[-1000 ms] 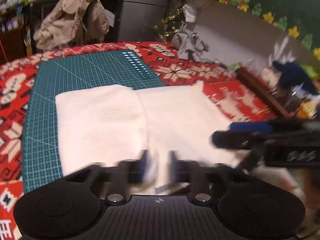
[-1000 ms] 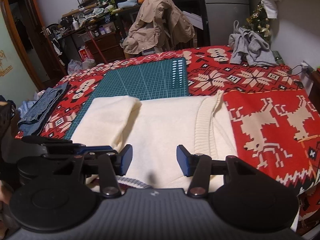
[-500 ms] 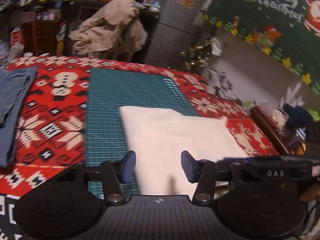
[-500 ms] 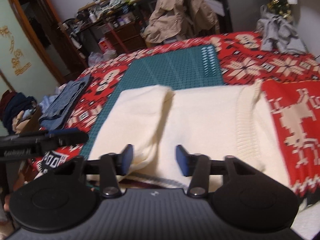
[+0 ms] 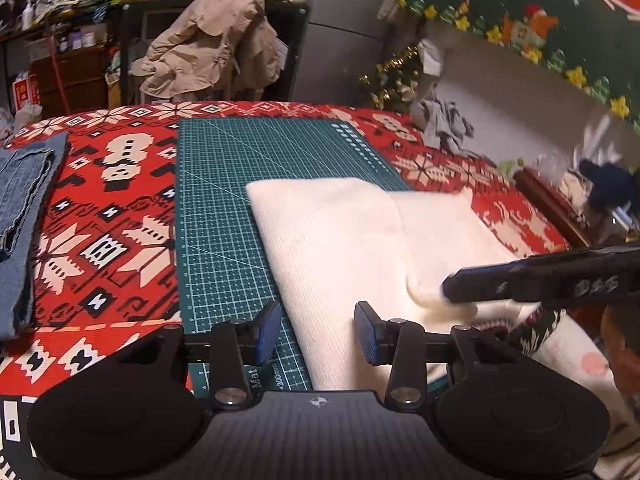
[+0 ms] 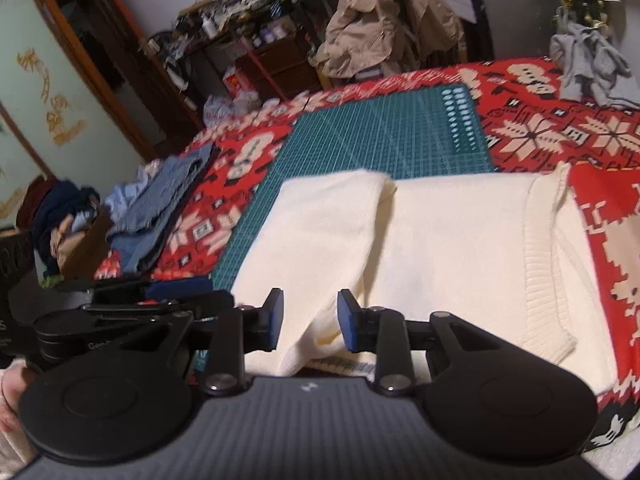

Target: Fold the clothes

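Red knitted-pattern cloth [image 5: 100, 240] with white snowflakes and reindeer covers the desk, and a green cutting mat [image 5: 224, 208] lies along its middle, reaching toward the far edge. Over the mat's near right part and the cloth beside it lies the cream sweater [image 6: 460, 248], partly folded, one flap doubled over its left side and its ribbed hem running toward the right edge. A folded pair of blue jeans [image 5: 20, 216] lies at the left edge, well apart from the sweater, and a crumpled grey garment [image 6: 588, 64] sits near the far right corner. Beyond the far edge a beige jacket [image 5: 212, 48] hangs over a chair. The left gripper [image 5: 316, 336] hovers at the near edge over the sweater's left border, its jaws apart and clamping nothing, having just been closing. The right gripper [image 6: 310, 322] stands at the near edge with a raised fold of the sweater between its blue pads [image 6: 347, 326]; its jaws have just been closing, yet gaps show beside the fabric, so it is not clenched on it.
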